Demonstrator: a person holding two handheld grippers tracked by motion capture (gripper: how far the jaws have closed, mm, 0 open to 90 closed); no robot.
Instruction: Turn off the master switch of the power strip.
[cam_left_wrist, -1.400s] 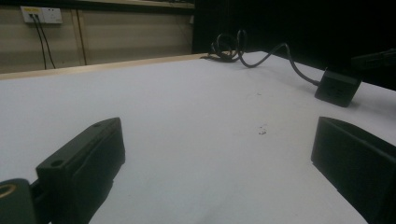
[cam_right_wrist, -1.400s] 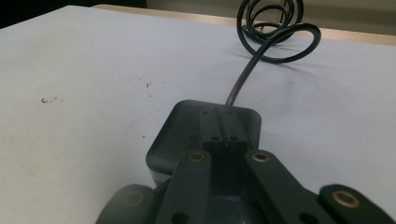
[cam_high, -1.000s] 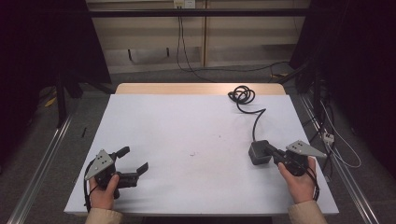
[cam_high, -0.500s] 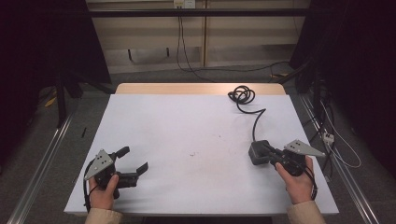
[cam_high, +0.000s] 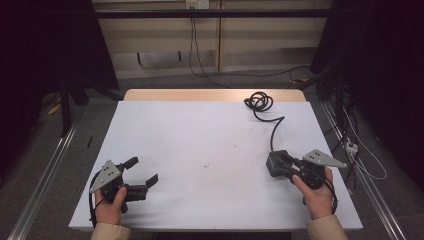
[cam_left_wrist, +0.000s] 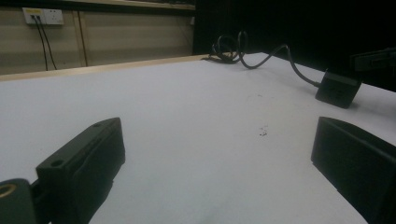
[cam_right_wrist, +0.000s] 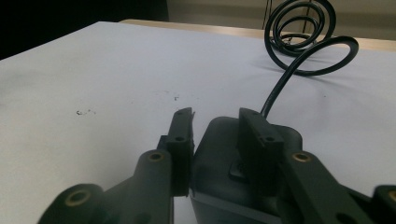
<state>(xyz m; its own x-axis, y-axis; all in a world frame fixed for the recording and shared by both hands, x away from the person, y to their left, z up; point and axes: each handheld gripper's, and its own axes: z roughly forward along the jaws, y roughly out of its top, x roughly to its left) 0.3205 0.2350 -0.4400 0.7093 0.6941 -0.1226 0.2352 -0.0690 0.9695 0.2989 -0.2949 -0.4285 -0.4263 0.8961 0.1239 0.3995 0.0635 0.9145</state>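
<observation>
Right gripper (cam_high: 283, 164) stays clamped on black adapter (cam_high: 276, 162), left gripper (cam_high: 141, 171) spread empty; nothing moved, pause before any lift.

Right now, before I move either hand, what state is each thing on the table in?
Left gripper: open, empty, low over the table.
Right gripper: shut on the power adapter.
Power adapter: resting on the table, clamped between the jaws.
Cable: attached to the adapter, its far end coiled near the table's back edge.
</observation>
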